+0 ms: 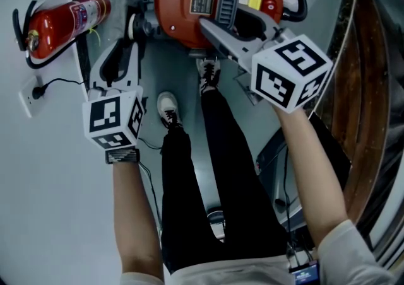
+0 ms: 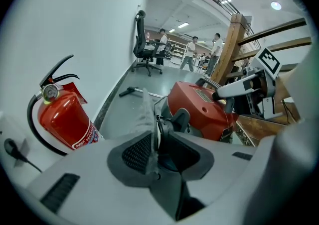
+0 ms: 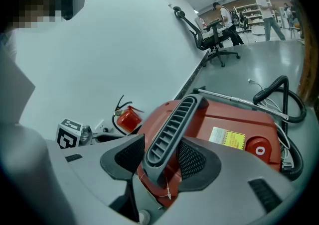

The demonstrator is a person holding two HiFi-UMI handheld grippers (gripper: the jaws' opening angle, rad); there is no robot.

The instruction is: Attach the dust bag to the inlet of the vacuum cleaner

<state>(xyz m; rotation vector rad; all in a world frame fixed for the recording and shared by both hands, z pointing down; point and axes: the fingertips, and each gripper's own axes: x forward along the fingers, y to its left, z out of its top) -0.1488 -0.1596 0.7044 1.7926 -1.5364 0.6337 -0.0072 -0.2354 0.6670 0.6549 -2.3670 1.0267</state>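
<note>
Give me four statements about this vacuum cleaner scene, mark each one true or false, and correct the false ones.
1. The right tool is closed on the grey handle of the vacuum cleaner. True.
2. The vacuum cleaner's body is blue. False: it is red.
3. A red fire extinguisher stands by the wall. True.
4. The left tool is clamped shut with nothing between its jaws. False: its jaws stand apart, with a thin pale sheet between them, lying against one pad.
</note>
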